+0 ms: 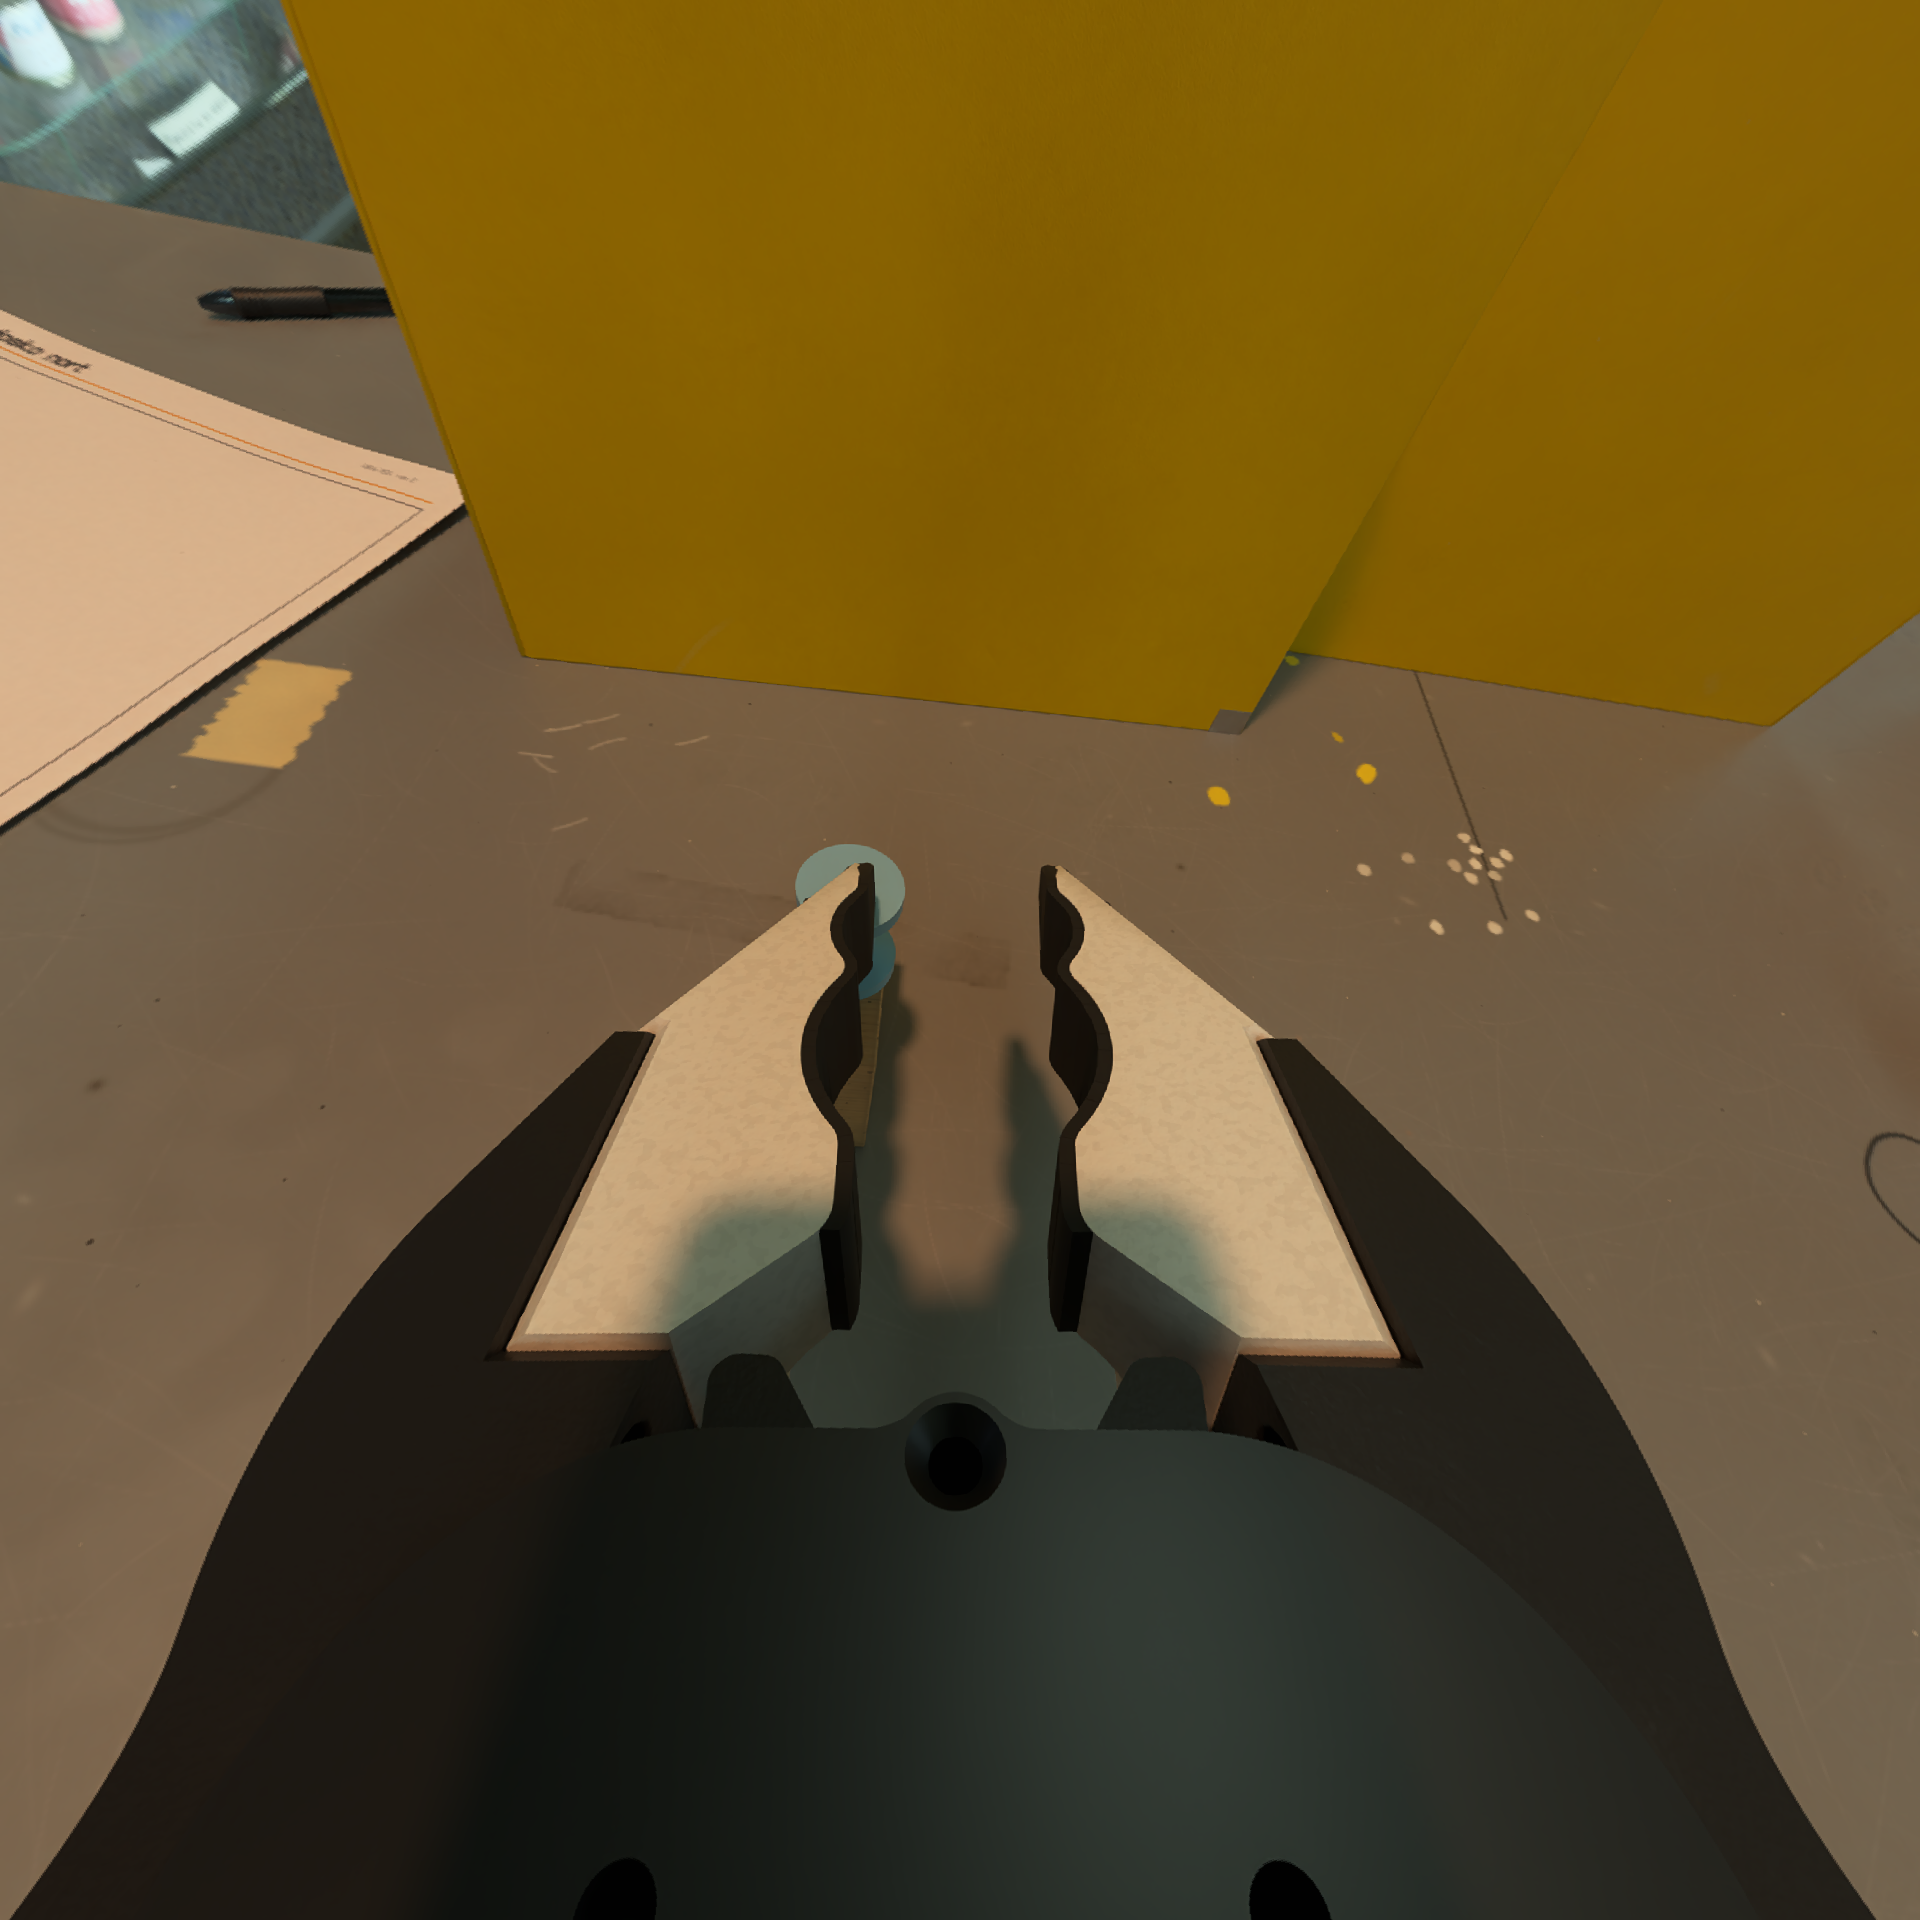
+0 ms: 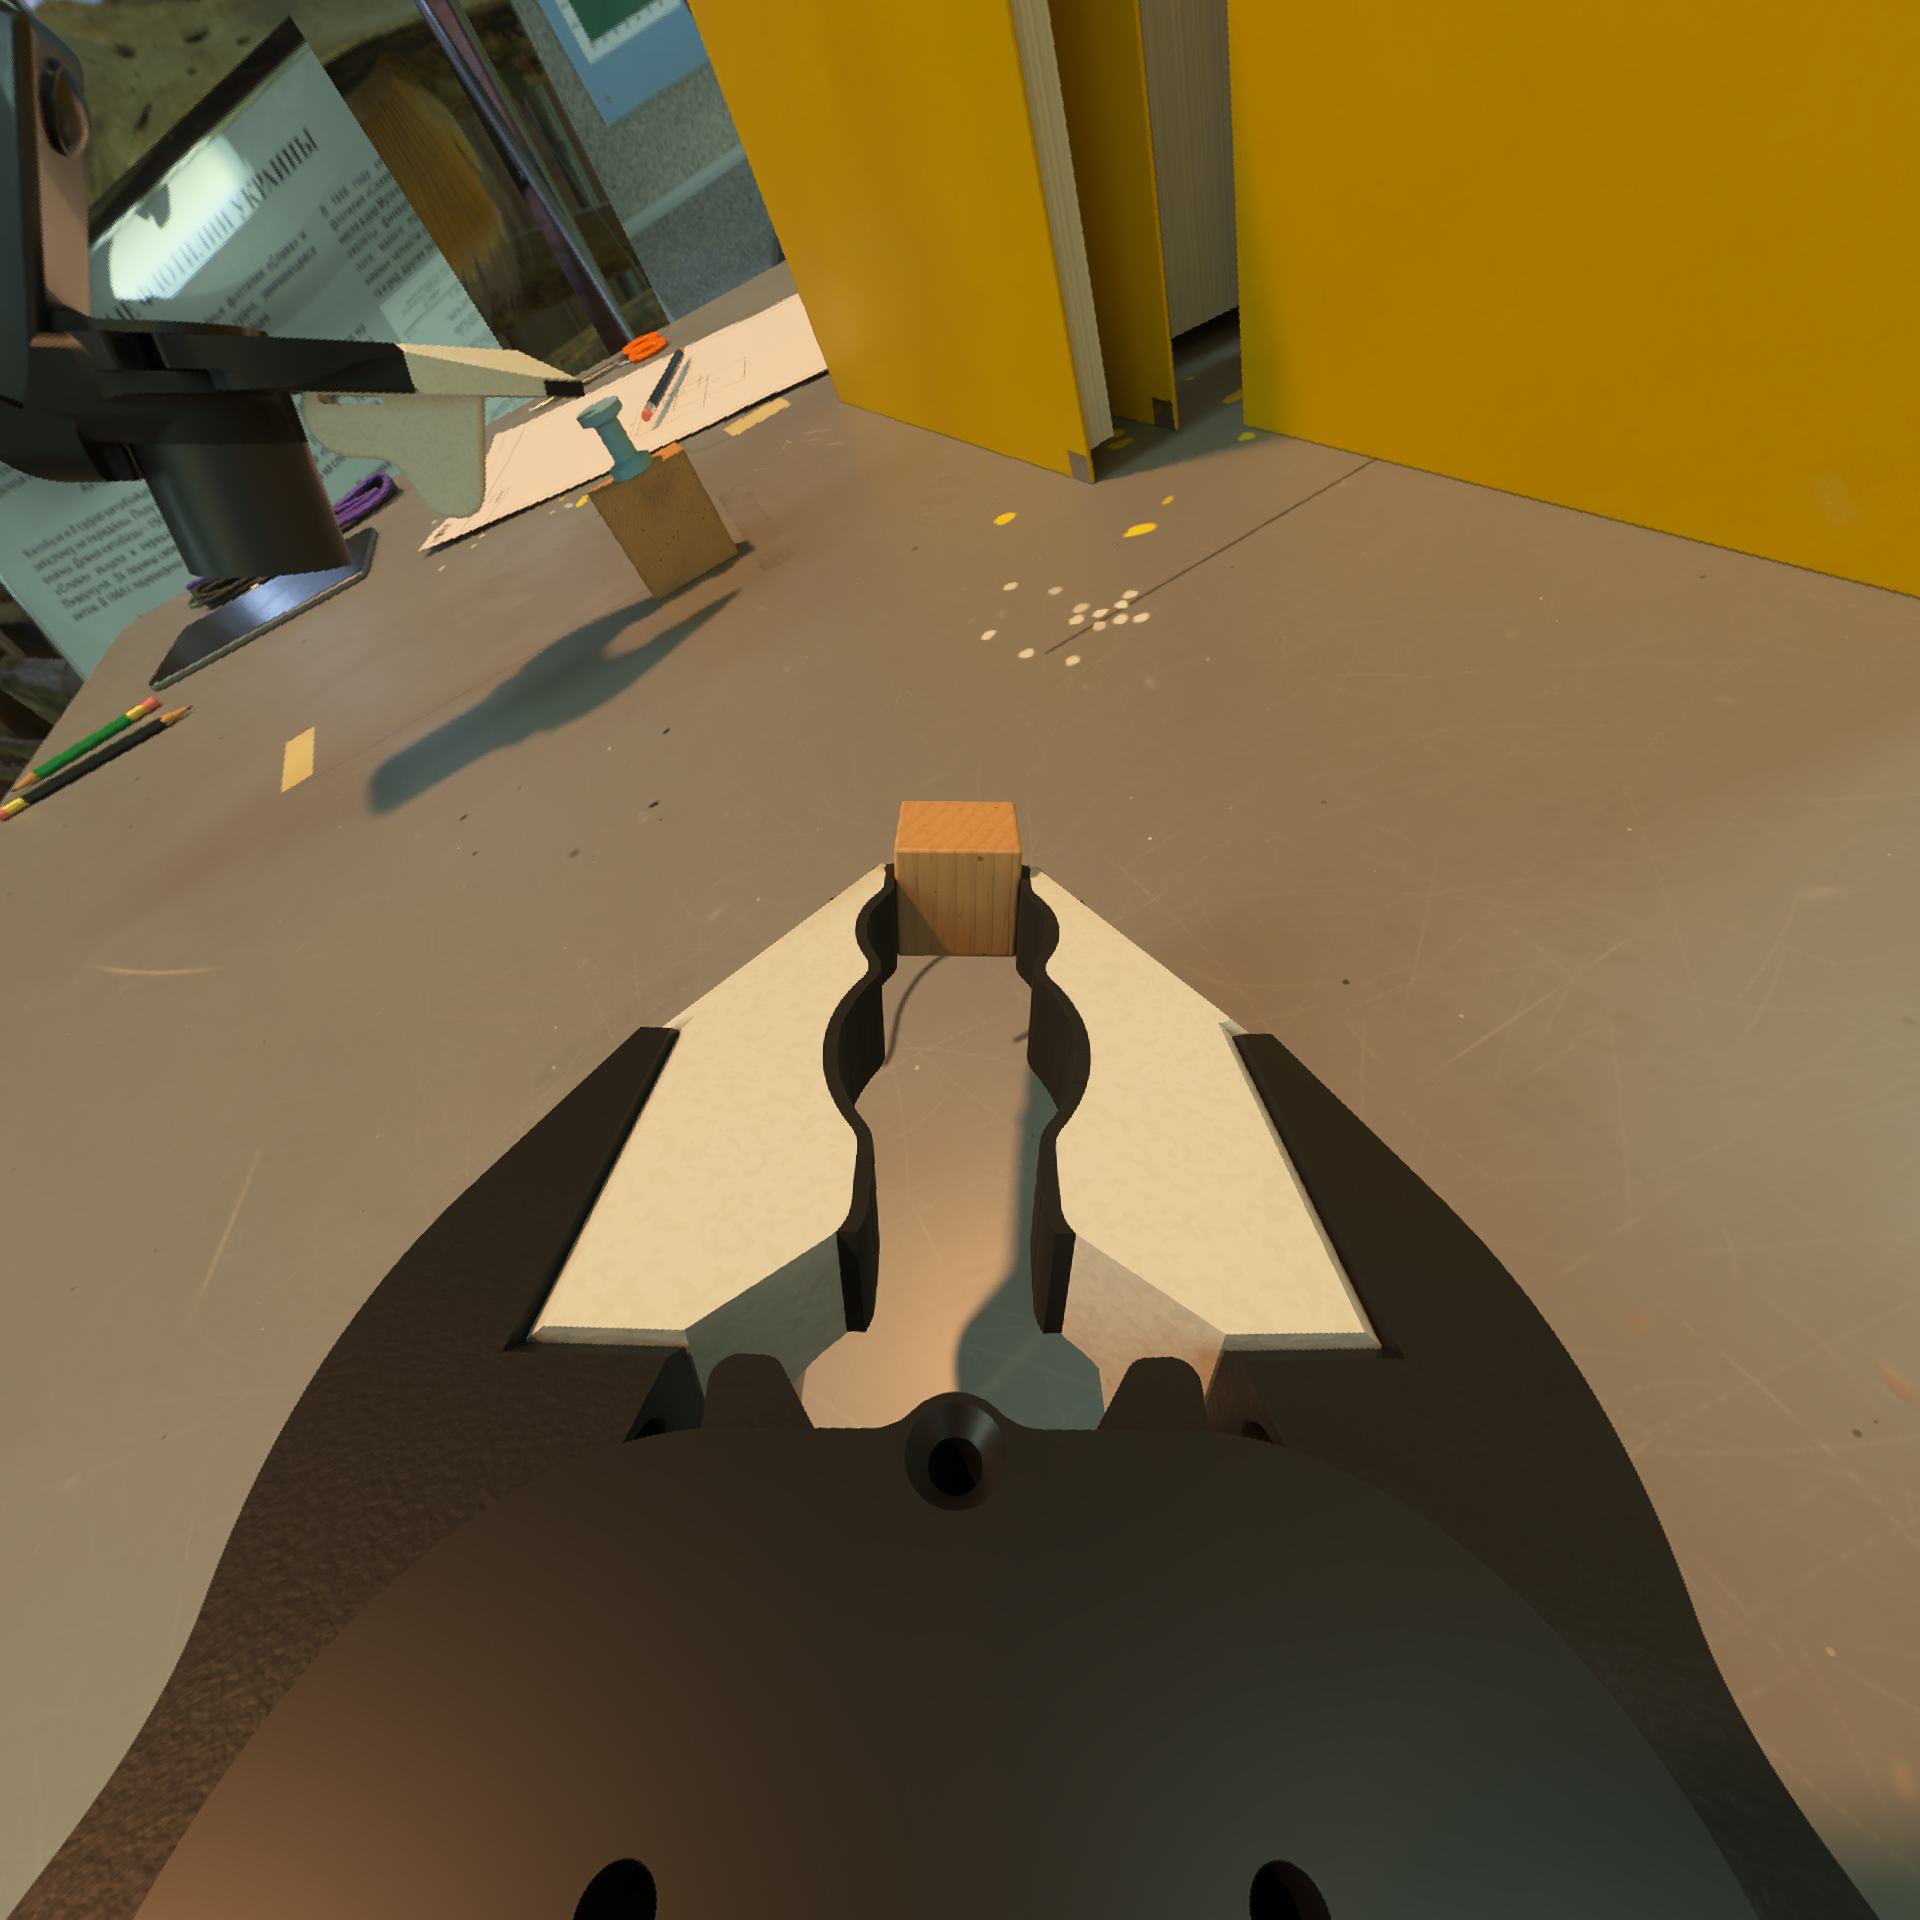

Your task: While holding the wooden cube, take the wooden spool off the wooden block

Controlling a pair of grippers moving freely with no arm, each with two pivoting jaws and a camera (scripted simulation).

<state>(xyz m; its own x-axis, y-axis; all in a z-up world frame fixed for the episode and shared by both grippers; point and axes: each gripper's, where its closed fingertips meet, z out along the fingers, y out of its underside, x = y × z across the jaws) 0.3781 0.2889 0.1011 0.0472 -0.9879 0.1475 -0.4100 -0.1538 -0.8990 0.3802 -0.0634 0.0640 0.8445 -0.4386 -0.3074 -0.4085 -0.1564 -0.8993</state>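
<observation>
The landmark here is the wooden block (image 2: 665,525), which stands on the grey table (image 2: 1351,831) in front of the tall yellow panels (image 2: 1558,260). To the left of the block, in the right wrist view, the left claw (image 2: 566,387) hangs above the table with its tips just beside the top of the wooden spool (image 2: 615,442); its jaws stand apart with nothing between them. The spool is blue-grey, stands upright on top of the block, and has a wide flat head over a narrow waist. In the left wrist view the spool (image 1: 862,914) sits mostly behind the tip of the left finger of this claw (image 1: 956,883), not in the gap, so I judge that the claw must shift a little to the left before it closes. The spool looks small, light and stiff, probably smooth, so the waist under the head is the good place to hold it; the head would stop it from slipping down. The block may tip if the spool is pushed sideways. Well to the right of the block and nearer to the camera, the right claw (image 2: 956,894) pinches the wooden cube (image 2: 956,883) at its tips, on two opposite flat faces. The cube looks hard and light, and only the fingertips hold it, so a steady squeeze is needed.
</observation>
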